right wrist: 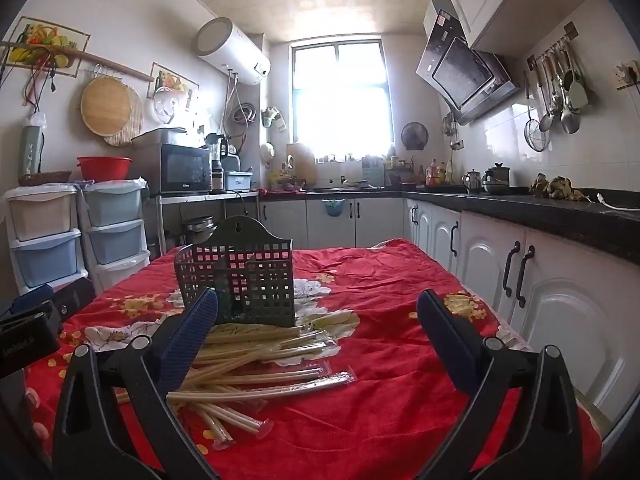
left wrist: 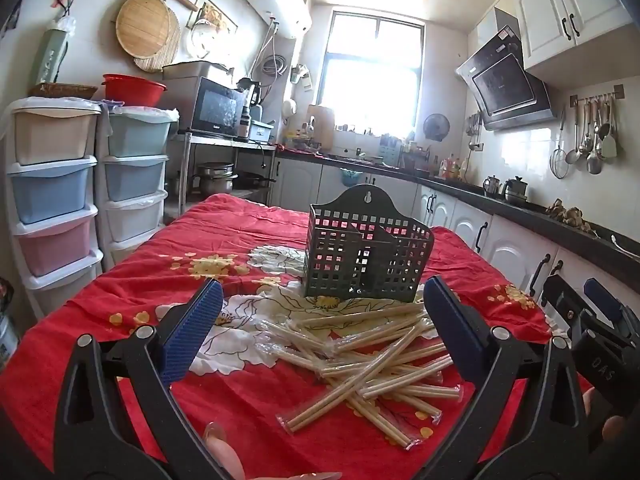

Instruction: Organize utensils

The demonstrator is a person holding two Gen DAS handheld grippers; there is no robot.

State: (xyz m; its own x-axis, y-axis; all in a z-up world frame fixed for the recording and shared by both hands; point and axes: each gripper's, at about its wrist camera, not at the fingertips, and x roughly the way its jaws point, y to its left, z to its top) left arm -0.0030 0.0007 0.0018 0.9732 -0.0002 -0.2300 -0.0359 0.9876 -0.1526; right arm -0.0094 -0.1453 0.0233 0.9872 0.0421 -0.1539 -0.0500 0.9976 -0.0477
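A pile of wrapped bamboo chopsticks (left wrist: 372, 356) lies on the red floral tablecloth (left wrist: 224, 240), in front of a grey-green perforated utensil holder (left wrist: 366, 256) that stands upright. My left gripper (left wrist: 320, 320) is open and empty, above the near side of the pile. My right gripper (right wrist: 316, 328) is open and empty, to the right of the pile (right wrist: 256, 364) and the holder (right wrist: 240, 280). The right gripper also shows at the right edge of the left wrist view (left wrist: 600, 320), and the left gripper at the left edge of the right wrist view (right wrist: 32, 320).
Plastic drawer towers (left wrist: 56, 184) stand left of the table. A dark counter (right wrist: 540, 208) with white cabinets runs along the right. A microwave (left wrist: 218, 114) sits on a rack behind. Bare cloth (right wrist: 400, 400) lies right of the pile.
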